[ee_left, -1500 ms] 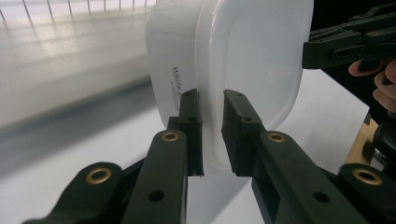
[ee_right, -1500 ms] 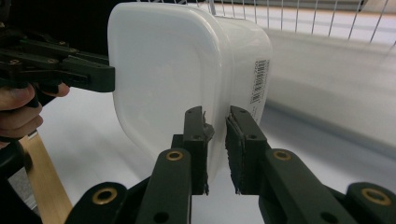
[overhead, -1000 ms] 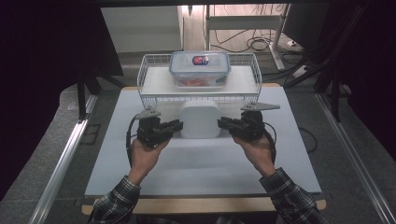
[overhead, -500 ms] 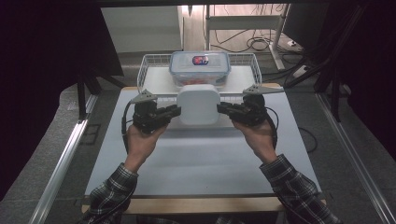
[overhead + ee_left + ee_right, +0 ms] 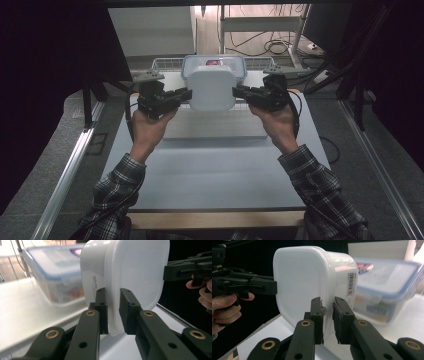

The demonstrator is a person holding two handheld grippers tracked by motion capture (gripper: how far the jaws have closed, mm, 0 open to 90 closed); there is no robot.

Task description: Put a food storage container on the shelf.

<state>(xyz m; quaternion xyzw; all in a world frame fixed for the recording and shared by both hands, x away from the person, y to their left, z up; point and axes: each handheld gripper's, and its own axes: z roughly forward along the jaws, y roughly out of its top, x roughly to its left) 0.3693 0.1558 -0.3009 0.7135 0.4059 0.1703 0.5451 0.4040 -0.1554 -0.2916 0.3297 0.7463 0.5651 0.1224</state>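
Held aloft over the table (image 5: 210, 165), a white lidded tub (image 5: 212, 88), just near of the clear blue-rimmed box (image 5: 239, 64) in the far wire rack (image 5: 165, 64). Left gripper (image 5: 188, 94) clamped on its left rim, right gripper (image 5: 236, 92) clamped on its right rim. Probably bound for stacking: best kept level, both hands advancing together, equal pinch, no twist, lowering squarely before letting go.

A pale table (image 5: 210, 175) stands on grey floor (image 5: 55, 150), dark curtains (image 5: 45, 60) flanking it.
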